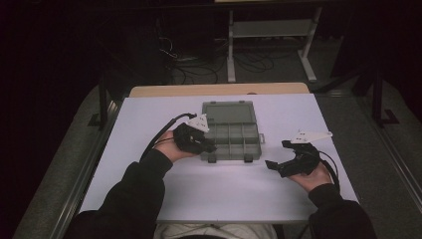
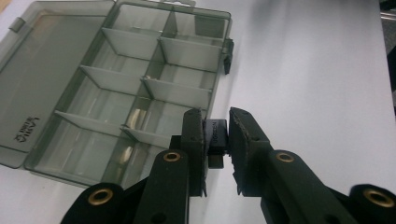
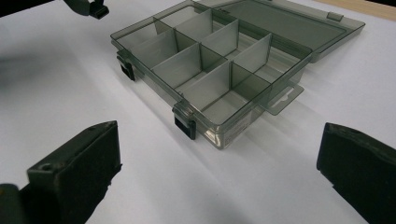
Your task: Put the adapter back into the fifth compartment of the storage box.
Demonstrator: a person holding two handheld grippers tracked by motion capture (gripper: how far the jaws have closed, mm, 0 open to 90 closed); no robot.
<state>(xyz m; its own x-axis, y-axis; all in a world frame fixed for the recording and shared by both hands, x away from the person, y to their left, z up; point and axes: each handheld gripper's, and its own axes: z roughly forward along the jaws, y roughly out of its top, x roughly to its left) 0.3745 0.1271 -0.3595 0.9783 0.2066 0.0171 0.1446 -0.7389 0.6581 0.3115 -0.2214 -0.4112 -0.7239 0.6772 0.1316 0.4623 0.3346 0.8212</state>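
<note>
Organizer box [image 1: 232,133] sits mid-bench on the white bench [image 1: 149,124], lid [image 1: 229,112] flipped flat open on the far side. One box, smoky see-through grey plastic, rectangular, with thin upright dividers making what looks like eight compartments in two rows. Two black latches [image 3: 185,126] hang off the near edge, and there's a flat hang tab [image 3: 282,99] on the right end. Two grippers in play: the left hand-held gripper [image 2: 217,140] is at the box's near-left corner, jaws pinched narrow on one of those small black latches. The right hand-held gripper [image 1: 276,164] hovers over bare bench to the right of the box, jaws spread wide, nothing between them. Both are chunky matte black.
</note>
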